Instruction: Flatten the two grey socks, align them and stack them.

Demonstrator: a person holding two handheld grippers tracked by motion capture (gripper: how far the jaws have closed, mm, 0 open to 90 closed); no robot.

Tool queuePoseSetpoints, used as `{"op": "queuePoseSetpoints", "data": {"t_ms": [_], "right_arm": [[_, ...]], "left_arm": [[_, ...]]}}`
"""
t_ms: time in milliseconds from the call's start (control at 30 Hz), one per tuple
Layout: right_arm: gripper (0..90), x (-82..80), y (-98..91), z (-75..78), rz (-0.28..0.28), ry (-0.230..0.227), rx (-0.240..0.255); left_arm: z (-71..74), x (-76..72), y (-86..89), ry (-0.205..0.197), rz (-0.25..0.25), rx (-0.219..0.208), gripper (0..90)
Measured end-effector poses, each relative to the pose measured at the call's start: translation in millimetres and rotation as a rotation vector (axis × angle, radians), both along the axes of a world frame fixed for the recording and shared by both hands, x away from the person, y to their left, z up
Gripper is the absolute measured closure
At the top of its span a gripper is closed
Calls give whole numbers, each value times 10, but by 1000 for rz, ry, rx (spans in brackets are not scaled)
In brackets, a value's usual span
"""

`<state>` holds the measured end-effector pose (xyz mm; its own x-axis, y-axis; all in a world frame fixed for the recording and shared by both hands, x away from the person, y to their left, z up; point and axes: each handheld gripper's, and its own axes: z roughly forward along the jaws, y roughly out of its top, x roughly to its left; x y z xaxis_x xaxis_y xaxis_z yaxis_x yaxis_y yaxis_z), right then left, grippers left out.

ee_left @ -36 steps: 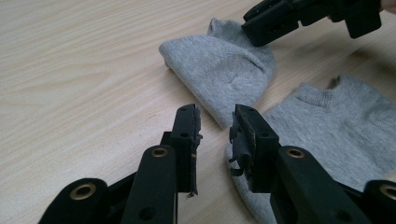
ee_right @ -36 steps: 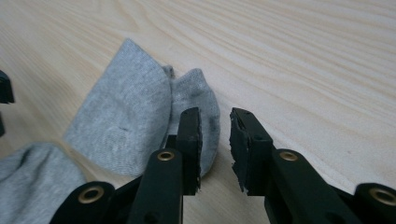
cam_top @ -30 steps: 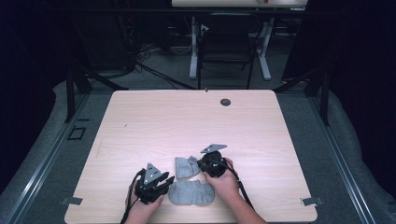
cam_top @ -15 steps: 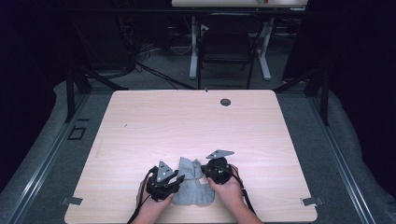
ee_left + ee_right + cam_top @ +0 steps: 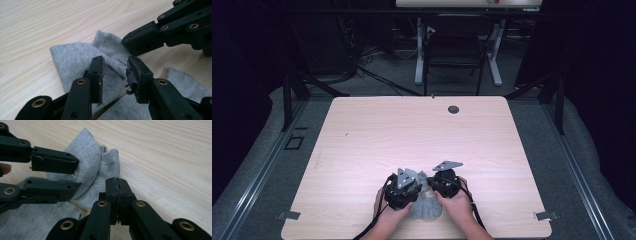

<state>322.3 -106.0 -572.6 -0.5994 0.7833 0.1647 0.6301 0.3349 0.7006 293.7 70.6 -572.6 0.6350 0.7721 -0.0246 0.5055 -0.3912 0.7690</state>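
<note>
Near the desk's (image 5: 362,130) front edge, the left gripper (image 5: 115,72) has just been opening over the unlabelled grey sock (image 5: 75,52); the right gripper (image 5: 117,192) is closed, seemingly pinching nothing.

A pale wooden table (image 5: 362,150) bears grey socks (image 5: 75,55) crumpled at its near edge.

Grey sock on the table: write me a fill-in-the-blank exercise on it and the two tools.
1. The cloth under both tools is a ____ sock.
2. The right tool has its jaws ____.
3. The left tool has its jaws ____, with sock fabric between them.
4. The sock lies on a ____ table.

Missing words: grey; shut; open; wooden
</note>
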Motion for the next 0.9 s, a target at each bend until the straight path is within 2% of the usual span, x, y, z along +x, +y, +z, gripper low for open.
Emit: {"op": "queuePoseSetpoints", "data": {"t_ms": [100, 133, 300, 333, 400, 567, 767, 900], "right_arm": [[890, 0, 3, -1, 2, -1, -2], [890, -3, 5, 1, 1, 6, -6], [891, -6, 6, 1, -4, 2, -1], [892, -3, 3, 6, 2, 3, -3], [892, -4, 4, 4, 0, 3, -3], [893, -3, 8, 2, 8, 2, -7], [894, 6, -16, 13, 7, -5, -9], [894, 8, -40, 27, -4, -6, -9]], "left_arm": [[-27, 10, -24, 10, 3, 11, 664], [-42, 20, -30, 9, 1, 27, 687], [-53, 28, -14, 8, 4, 35, 772], [-61, 28, -13, 1, 12, 32, 813], [-56, 29, 4, 5, 13, 31, 839], [-19, 30, 59, 1, 14, 24, 852], [95, 15, 172, -11, 28, -18, 853], [178, 10, 264, -28, 33, -30, 853]]}}
